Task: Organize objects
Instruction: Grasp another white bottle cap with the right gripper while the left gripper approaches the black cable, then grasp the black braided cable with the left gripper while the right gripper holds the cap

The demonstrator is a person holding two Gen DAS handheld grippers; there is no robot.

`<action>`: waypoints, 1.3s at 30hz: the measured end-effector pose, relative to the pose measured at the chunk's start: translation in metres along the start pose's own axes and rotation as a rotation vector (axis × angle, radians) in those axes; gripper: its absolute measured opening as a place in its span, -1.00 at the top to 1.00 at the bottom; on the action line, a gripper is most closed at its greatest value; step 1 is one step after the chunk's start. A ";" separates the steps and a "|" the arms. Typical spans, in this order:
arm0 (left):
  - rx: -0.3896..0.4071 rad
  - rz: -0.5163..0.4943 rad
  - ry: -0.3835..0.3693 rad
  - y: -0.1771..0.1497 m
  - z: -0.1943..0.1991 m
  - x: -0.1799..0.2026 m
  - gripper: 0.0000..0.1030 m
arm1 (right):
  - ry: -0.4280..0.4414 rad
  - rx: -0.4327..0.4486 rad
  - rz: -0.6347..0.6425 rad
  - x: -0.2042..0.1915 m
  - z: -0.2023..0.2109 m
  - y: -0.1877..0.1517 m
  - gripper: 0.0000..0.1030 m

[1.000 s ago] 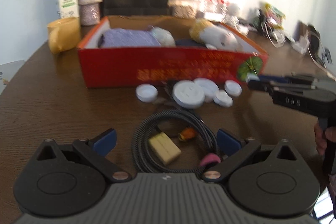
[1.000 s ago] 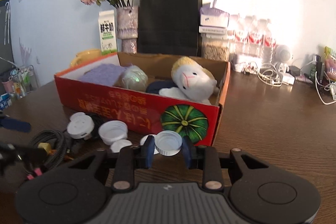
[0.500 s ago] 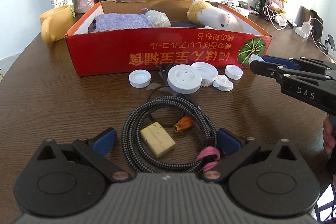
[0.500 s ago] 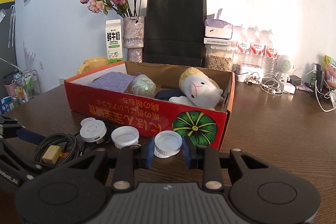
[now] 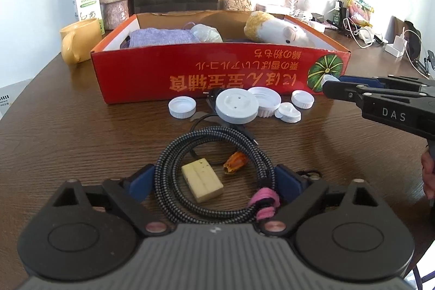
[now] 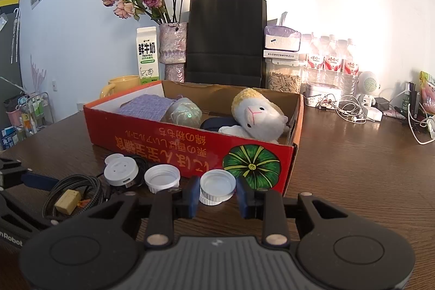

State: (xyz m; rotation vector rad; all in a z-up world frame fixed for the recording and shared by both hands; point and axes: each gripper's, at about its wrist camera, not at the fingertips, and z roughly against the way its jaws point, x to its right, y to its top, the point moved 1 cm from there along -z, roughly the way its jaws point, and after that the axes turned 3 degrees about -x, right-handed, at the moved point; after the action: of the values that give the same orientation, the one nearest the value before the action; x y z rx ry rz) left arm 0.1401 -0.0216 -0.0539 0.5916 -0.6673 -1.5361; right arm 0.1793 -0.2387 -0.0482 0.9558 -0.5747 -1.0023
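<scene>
A coiled braided cable (image 5: 214, 211) with a pink tie lies on the table around a yellow block (image 5: 202, 182) and an orange bit (image 5: 235, 166). My left gripper (image 5: 214, 181) straddles the coil. Its jaws are closing, and each blue pad stands at one side of the coil. My right gripper (image 6: 217, 192) is shut on a white bottle cap (image 6: 217, 182), just in front of the red cardboard box (image 6: 163, 137). It also reaches in from the right in the left wrist view, as the right gripper (image 5: 337, 84). Several white caps (image 5: 182, 108) and a round white plug (image 5: 236, 105) lie before the box (image 5: 190, 72).
The box holds a purple cloth (image 5: 160, 37), a clear ball (image 6: 185, 113) and a plush sheep (image 6: 258, 113). A yellow mug (image 5: 78, 41), a milk carton (image 6: 146, 55), a vase and a black bag (image 6: 225, 40) stand behind it. Chargers and cables (image 6: 353, 113) crowd the far right.
The left jaws have narrowed a little toward the coil's sides. The right gripper keeps the cap and stays where it was.
</scene>
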 end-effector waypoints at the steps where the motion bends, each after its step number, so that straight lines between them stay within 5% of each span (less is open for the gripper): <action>1: 0.001 0.005 -0.001 0.000 0.001 -0.001 -0.80 | 0.000 -0.001 -0.001 0.000 0.000 0.000 0.46; 39: 0.154 0.074 -0.032 0.031 0.044 -0.027 -0.76 | 0.007 0.058 0.020 -0.020 0.004 0.021 0.46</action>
State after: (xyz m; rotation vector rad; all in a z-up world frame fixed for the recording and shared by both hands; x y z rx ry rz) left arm 0.1321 0.0068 -0.0020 0.6516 -0.8288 -1.4358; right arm 0.1764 -0.2176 -0.0278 1.0025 -0.6087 -0.9687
